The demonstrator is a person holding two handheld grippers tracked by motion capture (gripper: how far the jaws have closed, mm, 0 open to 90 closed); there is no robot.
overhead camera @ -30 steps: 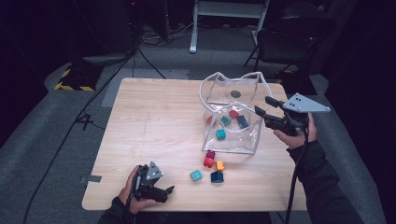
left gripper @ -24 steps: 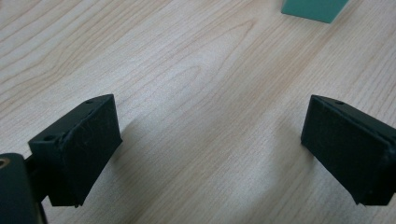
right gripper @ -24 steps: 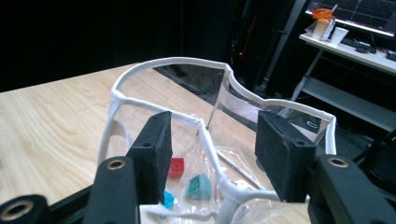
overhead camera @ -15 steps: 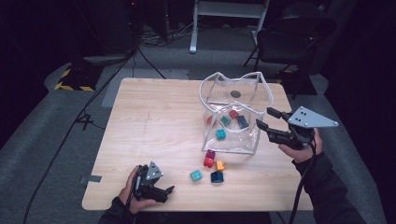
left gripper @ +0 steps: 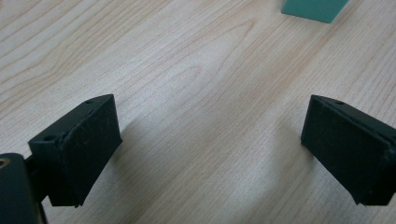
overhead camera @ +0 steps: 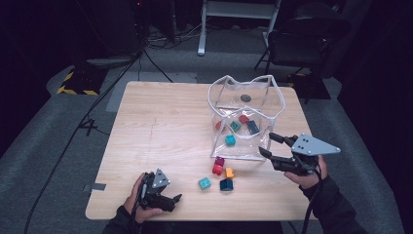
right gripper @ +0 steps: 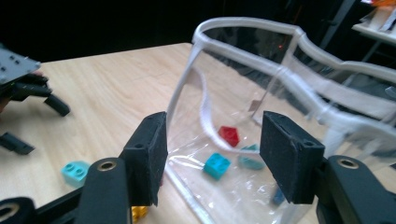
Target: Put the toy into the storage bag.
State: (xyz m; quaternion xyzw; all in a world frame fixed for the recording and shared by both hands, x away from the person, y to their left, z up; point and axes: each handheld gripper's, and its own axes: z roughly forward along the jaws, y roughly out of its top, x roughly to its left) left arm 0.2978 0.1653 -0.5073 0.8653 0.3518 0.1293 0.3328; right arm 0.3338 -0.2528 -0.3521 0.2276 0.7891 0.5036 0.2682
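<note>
- Down and back comes the right gripper [overhead camera: 271, 146] since a second ago: it was up beside the clear pouch's [overhead camera: 243, 122] right wall, and now it sits lower, off the pouch's near right corner.
- Clear pouch with a white rim stands open on the right half of the worktop [overhead camera: 160, 122], toward the far edge, in the same place as before.
- Inside it: a red block [overhead camera: 243, 119], a teal one [overhead camera: 230, 140], a green one [overhead camera: 235, 126] and a dark blue one [overhead camera: 253, 126]; a dark round spot shows on its far wall.
- Right gripper view looks along its jaws at the pouch [right gripper: 261, 116], with the red block [right gripper: 229, 135] and teal block [right gripper: 216, 165] seen through the plastic; the jaws stand apart, gripping nothing.
- Just in front of the pouch, toward the near edge, loose blocks lie in a cluster: magenta [overhead camera: 219, 161] on red [overhead camera: 217, 169], an orange one [overhead camera: 229, 172], a dark teal one [overhead camera: 226, 184] and a light teal one [overhead camera: 204, 183].
- Left gripper [overhead camera: 176, 198] rests at the near edge, left of the cluster, held in the left hand [overhead camera: 139, 202], unmoved from the earlier frames.
- Left gripper view has its jaws spread wide over bare wood, nothing between them, a green block corner [left gripper: 314, 9] at the top.
- Beyond the worktop: grey floor, cables, a dark chair [overhead camera: 304, 41].
</note>
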